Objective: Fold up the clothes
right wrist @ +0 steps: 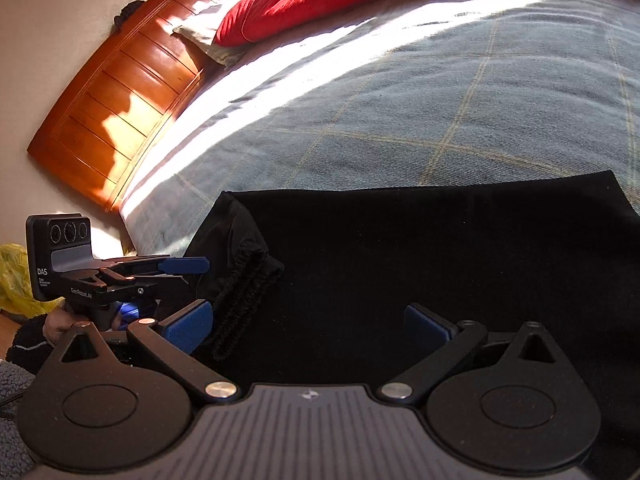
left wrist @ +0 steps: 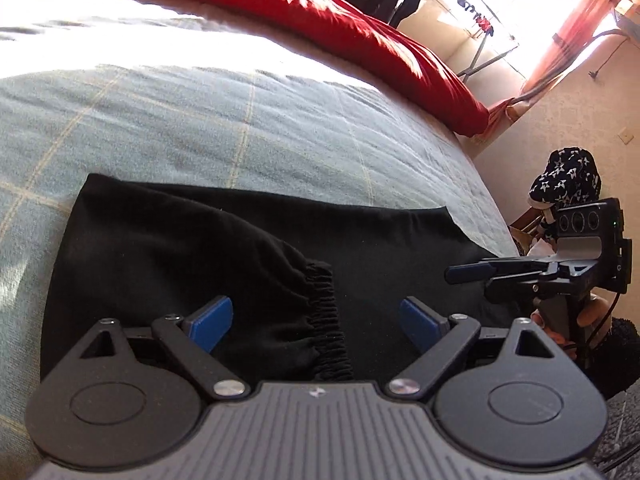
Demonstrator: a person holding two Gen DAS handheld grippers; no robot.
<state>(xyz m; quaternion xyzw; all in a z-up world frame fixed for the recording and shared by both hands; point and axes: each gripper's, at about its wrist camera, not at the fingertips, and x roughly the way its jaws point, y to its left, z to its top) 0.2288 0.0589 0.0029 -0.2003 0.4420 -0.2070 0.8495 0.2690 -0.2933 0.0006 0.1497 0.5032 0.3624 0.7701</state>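
A black garment (left wrist: 160,248) lies folded flat on the blue-grey checked bedspread (left wrist: 200,120), near the bed's edge. Its gathered elastic band (left wrist: 326,320) runs between the fingers of my left gripper (left wrist: 316,324), which hovers open just above the cloth and holds nothing. In the right wrist view the same black garment (right wrist: 440,260) fills the foreground, with the elastic band (right wrist: 244,300) bunched at its left end. My right gripper (right wrist: 308,328) is open over the cloth, its left fingertip (right wrist: 188,326) beside the band. Each gripper shows side-on in the other's view: right gripper (left wrist: 468,273), left gripper (right wrist: 184,266).
A red duvet (left wrist: 360,40) lies along the far side of the bed, beside a wooden headboard (right wrist: 120,100). A star-patterned cloth (left wrist: 568,176) sits past the bed's edge. A drying rack (left wrist: 480,40) and orange curtain (left wrist: 580,20) stand by the window. A yellow bag (right wrist: 14,276) lies on the floor.
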